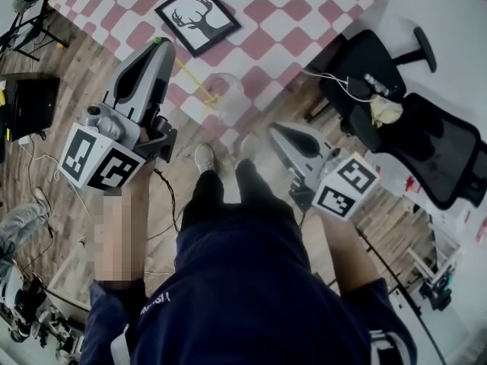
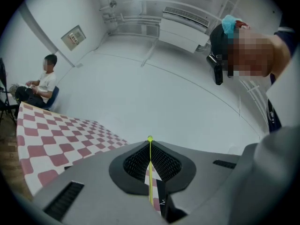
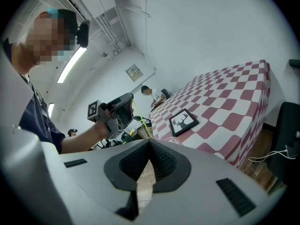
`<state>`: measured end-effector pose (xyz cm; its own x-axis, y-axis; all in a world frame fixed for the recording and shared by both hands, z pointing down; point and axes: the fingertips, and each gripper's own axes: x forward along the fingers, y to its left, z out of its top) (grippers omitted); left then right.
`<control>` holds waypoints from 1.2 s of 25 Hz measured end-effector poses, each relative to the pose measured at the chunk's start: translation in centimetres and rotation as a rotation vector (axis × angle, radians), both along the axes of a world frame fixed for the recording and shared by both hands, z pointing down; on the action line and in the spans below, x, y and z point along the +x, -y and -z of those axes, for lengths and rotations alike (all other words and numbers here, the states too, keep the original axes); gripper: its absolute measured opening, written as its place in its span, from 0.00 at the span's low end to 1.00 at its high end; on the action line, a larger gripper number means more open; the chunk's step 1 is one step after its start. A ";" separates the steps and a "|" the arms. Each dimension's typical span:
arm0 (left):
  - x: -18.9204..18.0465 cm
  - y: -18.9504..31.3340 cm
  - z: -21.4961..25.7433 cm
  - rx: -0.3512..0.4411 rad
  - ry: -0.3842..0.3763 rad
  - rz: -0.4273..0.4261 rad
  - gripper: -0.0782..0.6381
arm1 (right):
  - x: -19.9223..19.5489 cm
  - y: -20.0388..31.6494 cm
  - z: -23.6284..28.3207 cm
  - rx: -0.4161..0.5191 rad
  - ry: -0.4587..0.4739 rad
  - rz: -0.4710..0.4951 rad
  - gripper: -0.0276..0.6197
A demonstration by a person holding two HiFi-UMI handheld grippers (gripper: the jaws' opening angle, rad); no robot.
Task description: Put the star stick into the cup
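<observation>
Left hand-held gripper (image 1: 158, 44) clamps the stick's (image 1: 194, 78) top so it slants down toward the cup (image 1: 226, 93) on the surface (image 1: 304, 6); right hand-held gripper (image 1: 275, 130) hangs closed, empty.

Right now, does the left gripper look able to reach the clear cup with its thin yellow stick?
Probably yes: the left gripper, shut on the thin yellow stick, hangs near the clear cup, nothing between.

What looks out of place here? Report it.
Nothing spilled or broken. The framed deer picture lies flat on the checked table, askew to its squares. The clear cup stands near that table's edge. The left tongs pinch the star stick.
</observation>
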<state>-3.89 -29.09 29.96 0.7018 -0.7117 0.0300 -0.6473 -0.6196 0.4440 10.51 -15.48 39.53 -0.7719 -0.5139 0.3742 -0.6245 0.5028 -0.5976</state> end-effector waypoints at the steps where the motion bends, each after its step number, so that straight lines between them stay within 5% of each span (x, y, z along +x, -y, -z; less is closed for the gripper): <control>1: 0.1 0.2 -0.5 -0.006 -0.003 0.005 0.16 | 0.2 0.1 -0.3 -0.003 -0.004 0.003 0.07; 14: 0.4 1.2 -9.0 -0.149 -0.061 0.106 0.15 | 3.3 0.0 -5.4 -0.087 -0.065 -0.004 0.07; 30: -0.2 0.6 -12.8 -0.207 -0.065 0.143 0.16 | 3.4 -0.3 -7.5 -0.120 -0.077 -0.002 0.07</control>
